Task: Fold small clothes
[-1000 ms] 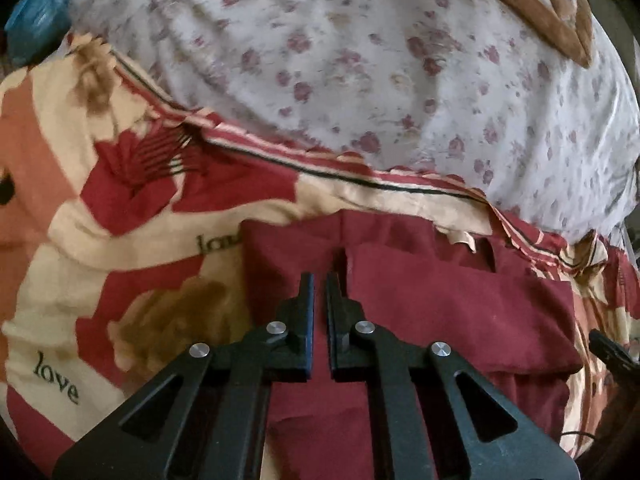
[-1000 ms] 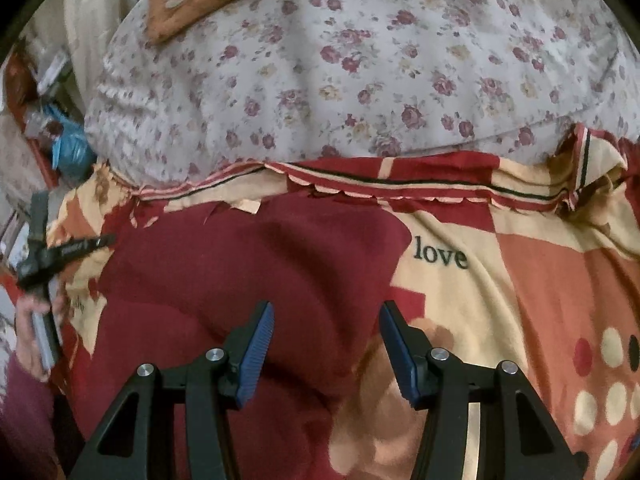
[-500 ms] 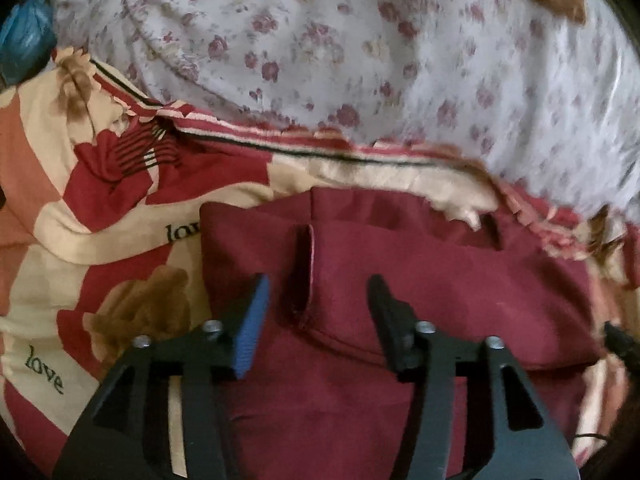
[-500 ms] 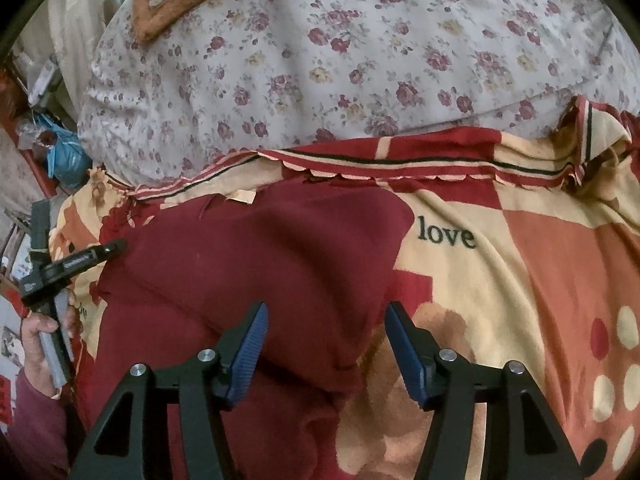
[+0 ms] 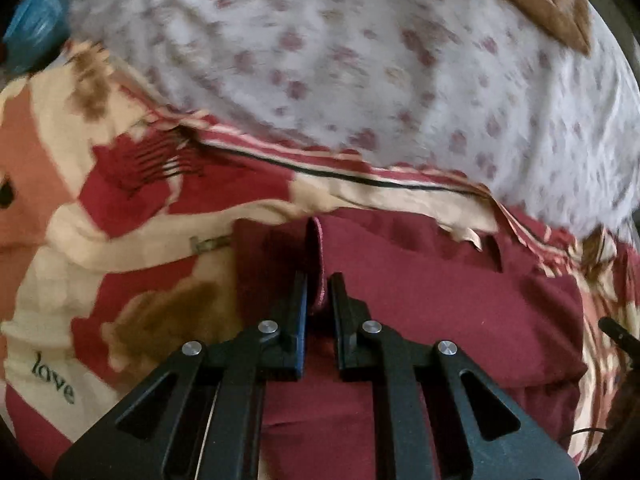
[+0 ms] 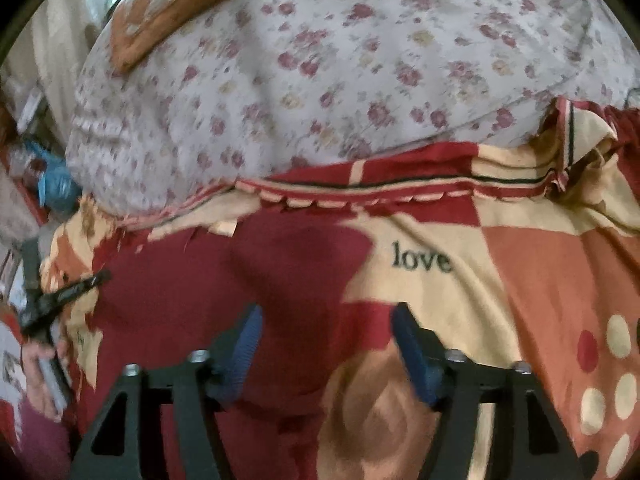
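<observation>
A dark red garment point(image 5: 440, 300) lies partly folded on a patterned red, cream and orange blanket point(image 5: 120, 240). My left gripper point(image 5: 318, 292) is shut on a raised fold at the garment's left edge point(image 5: 318, 256). In the right wrist view the same garment point(image 6: 200, 280) lies at the left and centre. My right gripper point(image 6: 326, 328) is open over the garment's right edge, with its blue pads point(image 6: 250, 332) apart and nothing between them. The left gripper point(image 6: 68, 292) shows at the far left of that view, held by a hand.
A large floral white pillow or quilt point(image 5: 360, 60) rises behind the garment; it also shows in the right wrist view point(image 6: 340, 60). A brown patterned cushion point(image 6: 168, 12) lies on top of it. Blue clutter point(image 6: 52, 184) sits at the far left.
My left gripper was shut, opened half a second ago, and has now closed on the garment's left fold. My right gripper stayed open and shifted slightly.
</observation>
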Action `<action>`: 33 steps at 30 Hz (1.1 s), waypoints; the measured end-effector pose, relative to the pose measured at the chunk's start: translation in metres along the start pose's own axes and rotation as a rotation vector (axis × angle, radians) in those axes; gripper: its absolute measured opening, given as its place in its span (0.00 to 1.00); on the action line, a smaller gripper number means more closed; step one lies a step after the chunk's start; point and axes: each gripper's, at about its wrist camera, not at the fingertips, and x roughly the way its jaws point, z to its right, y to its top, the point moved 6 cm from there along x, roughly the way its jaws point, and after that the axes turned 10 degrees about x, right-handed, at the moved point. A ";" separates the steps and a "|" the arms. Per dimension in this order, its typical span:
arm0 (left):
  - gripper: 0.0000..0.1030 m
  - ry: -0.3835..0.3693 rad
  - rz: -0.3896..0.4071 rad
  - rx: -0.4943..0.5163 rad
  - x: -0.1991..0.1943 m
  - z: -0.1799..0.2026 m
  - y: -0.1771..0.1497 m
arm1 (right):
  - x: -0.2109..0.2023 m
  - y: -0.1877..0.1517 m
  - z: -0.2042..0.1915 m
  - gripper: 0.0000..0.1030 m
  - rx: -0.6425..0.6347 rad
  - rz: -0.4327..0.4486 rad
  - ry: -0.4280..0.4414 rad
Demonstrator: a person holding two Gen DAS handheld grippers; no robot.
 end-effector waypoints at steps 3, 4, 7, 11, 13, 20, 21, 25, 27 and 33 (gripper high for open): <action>0.09 -0.008 -0.019 -0.012 0.003 -0.007 -0.011 | 0.013 0.007 -0.002 0.73 0.030 -0.019 0.008; 0.09 -0.004 -0.020 -0.002 0.003 -0.006 -0.013 | 0.020 0.008 -0.005 0.73 0.032 -0.034 0.012; 0.09 -0.009 -0.023 0.028 0.006 0.005 -0.019 | 0.045 0.012 -0.013 0.73 0.030 -0.076 0.009; 0.09 0.008 -0.031 0.058 0.007 0.011 -0.025 | 0.078 0.021 -0.017 0.13 -0.073 -0.102 -0.102; 0.11 -0.016 -0.046 0.059 0.009 0.013 -0.028 | 0.081 0.034 -0.008 0.13 -0.101 -0.029 -0.208; 0.11 -0.009 -0.057 0.050 0.011 0.014 -0.031 | 0.038 0.016 -0.013 0.38 -0.090 -0.033 -0.149; 0.11 -0.008 -0.058 0.048 0.012 0.014 -0.031 | 0.031 0.009 -0.017 0.49 -0.104 -0.038 -0.122; 0.15 -0.007 -0.064 0.053 0.010 0.014 -0.036 | 0.023 -0.040 -0.020 0.50 -0.240 -0.134 -0.187; 0.15 -0.019 -0.071 0.045 0.005 0.013 -0.039 | 0.026 -0.053 -0.009 0.49 -0.310 -0.116 -0.307; 0.29 -0.025 -0.054 0.052 -0.019 0.011 -0.053 | -0.014 -0.040 -0.006 0.50 -0.186 -0.037 -0.194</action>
